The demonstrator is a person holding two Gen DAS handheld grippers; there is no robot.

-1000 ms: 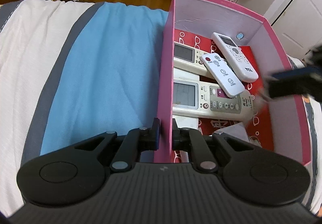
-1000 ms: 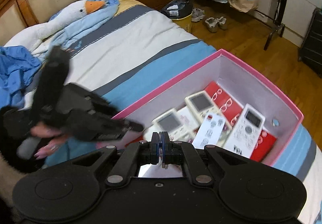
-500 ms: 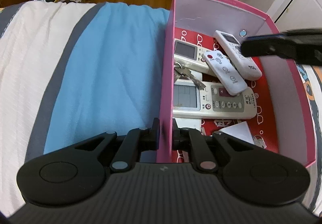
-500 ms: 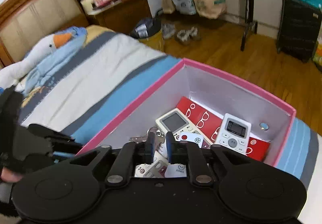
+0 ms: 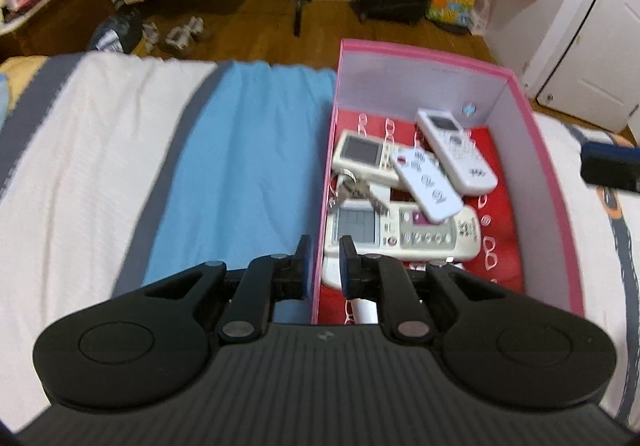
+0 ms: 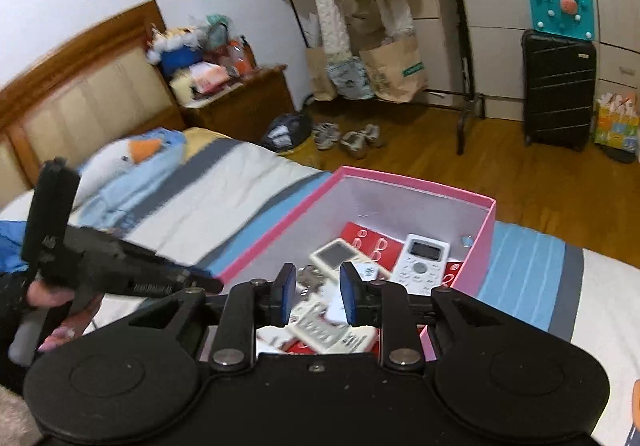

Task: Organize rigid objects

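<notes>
The bed with striped bedding spreads beneath both grippers. On it sits the pink box, whose near-left wall stands between the parted jaws of the left gripper, not clamped. Inside, ahead of that gripper, lie four remotes and a bunch of keys. The right gripper hovers over the box, open and empty.

No legible text, remote controls in pink box too blurred to read
</notes>
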